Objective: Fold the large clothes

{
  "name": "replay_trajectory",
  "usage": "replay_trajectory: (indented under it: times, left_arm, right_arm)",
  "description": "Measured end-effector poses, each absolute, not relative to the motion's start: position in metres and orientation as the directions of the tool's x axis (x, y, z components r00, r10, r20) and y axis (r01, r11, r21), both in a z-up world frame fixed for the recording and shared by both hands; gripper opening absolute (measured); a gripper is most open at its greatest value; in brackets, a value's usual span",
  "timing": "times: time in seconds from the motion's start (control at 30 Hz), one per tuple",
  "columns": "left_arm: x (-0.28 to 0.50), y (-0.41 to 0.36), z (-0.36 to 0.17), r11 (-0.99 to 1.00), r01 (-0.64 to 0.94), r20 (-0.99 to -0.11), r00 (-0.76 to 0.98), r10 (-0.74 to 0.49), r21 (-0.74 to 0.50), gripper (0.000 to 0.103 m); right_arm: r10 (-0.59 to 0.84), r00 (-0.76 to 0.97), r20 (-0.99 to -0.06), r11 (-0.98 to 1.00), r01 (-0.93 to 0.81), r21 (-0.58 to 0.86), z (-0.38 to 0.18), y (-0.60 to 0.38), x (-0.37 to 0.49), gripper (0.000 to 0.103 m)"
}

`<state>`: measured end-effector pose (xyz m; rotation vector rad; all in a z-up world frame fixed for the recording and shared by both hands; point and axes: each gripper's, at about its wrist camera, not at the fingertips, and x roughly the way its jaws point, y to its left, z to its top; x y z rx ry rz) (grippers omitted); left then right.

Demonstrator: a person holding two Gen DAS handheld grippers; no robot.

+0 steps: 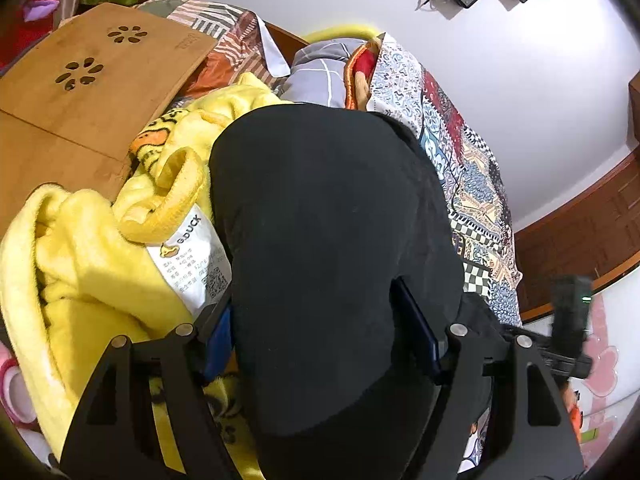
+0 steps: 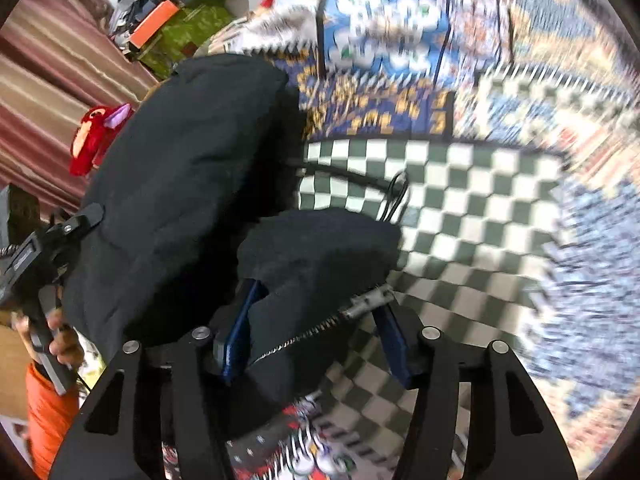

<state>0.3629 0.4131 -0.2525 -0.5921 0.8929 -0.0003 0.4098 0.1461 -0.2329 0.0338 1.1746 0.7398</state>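
A large black jacket (image 1: 320,208) lies across the patterned bedspread (image 1: 476,184). My left gripper (image 1: 320,336) has its blue pads on either side of a thick fold of the jacket. In the right wrist view the jacket (image 2: 180,168) bulges to the left, and my right gripper (image 2: 316,328) has a zippered edge (image 2: 320,332) of it between its blue fingers (image 2: 240,328). The left gripper also shows in the right wrist view (image 2: 48,240), held by a hand. The right gripper shows at the right edge of the left wrist view (image 1: 568,328).
A yellow duck blanket (image 1: 100,240) with a white label lies left of the jacket. A bamboo lap table (image 1: 80,88) stands beyond it. A grey checked pillow (image 1: 320,68) sits at the bed head. A red plush toy (image 2: 92,140) and striped curtain (image 2: 40,80) are at left. The checkered bedspread patch (image 2: 460,200) is blurred.
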Motion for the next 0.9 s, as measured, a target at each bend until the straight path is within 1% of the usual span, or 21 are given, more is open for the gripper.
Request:
replay_trajectory:
  times: [0.07,0.13,0.17,0.2,0.27,0.37,0.47,0.6,0.67,0.8,0.9]
  left_arm:
    - [0.361,0.413,-0.254,0.841,-0.251,-0.738,0.633,-0.233,-0.480,0.074]
    - [0.359,0.412,-0.253,0.844,-0.258,-0.744,0.630,-0.221,-0.470,0.074]
    - [0.357,0.410,-0.253,0.848,-0.261,-0.748,0.629,-0.212,-0.460,0.074]
    - [0.356,0.409,-0.252,0.852,-0.261,-0.750,0.628,-0.207,-0.454,0.074]
    - [0.354,0.407,-0.252,0.859,-0.265,-0.754,0.628,-0.191,-0.438,0.075]
    - [0.352,0.403,-0.253,0.869,-0.266,-0.759,0.628,-0.173,-0.418,0.077]
    - [0.350,0.399,-0.253,0.880,-0.273,-0.761,0.633,-0.140,-0.389,0.078]
    - [0.351,0.395,-0.257,0.884,-0.278,-0.770,0.624,-0.133,-0.377,0.082]
    - [0.351,0.393,-0.259,0.881,-0.280,-0.773,0.619,-0.139,-0.382,0.082]
    - [0.350,0.387,-0.251,0.893,-0.289,-0.789,0.604,-0.109,-0.345,0.081]
    - [0.345,0.379,-0.239,0.904,-0.314,-0.810,0.584,-0.058,-0.291,0.080]
  right_arm:
    - [0.528,0.237,-0.815,0.778,-0.521,0.353,-0.216,0.145,0.402,0.053]
    - [0.541,0.288,-0.790,0.776,-0.533,0.337,-0.198,0.142,0.392,0.053]
    - [0.556,0.303,-0.773,0.770,-0.538,0.343,-0.190,0.142,0.387,0.056]
    - [0.570,0.314,-0.759,0.764,-0.542,0.349,-0.184,0.144,0.383,0.062]
    - [0.587,0.328,-0.740,0.752,-0.560,0.348,-0.179,0.156,0.381,0.070]
    - [0.617,0.297,-0.729,0.714,-0.602,0.358,-0.184,0.175,0.372,0.070]
    - [0.610,0.305,-0.731,0.715,-0.609,0.343,-0.199,0.193,0.370,0.070]
    - [0.576,0.226,-0.785,0.710,-0.615,0.344,-0.233,0.211,0.373,0.069]
    - [0.577,0.223,-0.786,0.709,-0.614,0.347,-0.240,0.209,0.371,0.070]
    - [0.591,0.212,-0.778,0.703,-0.609,0.368,-0.236,0.200,0.372,0.069]
    - [0.566,0.256,-0.784,0.724,-0.609,0.324,-0.221,0.190,0.364,0.070]
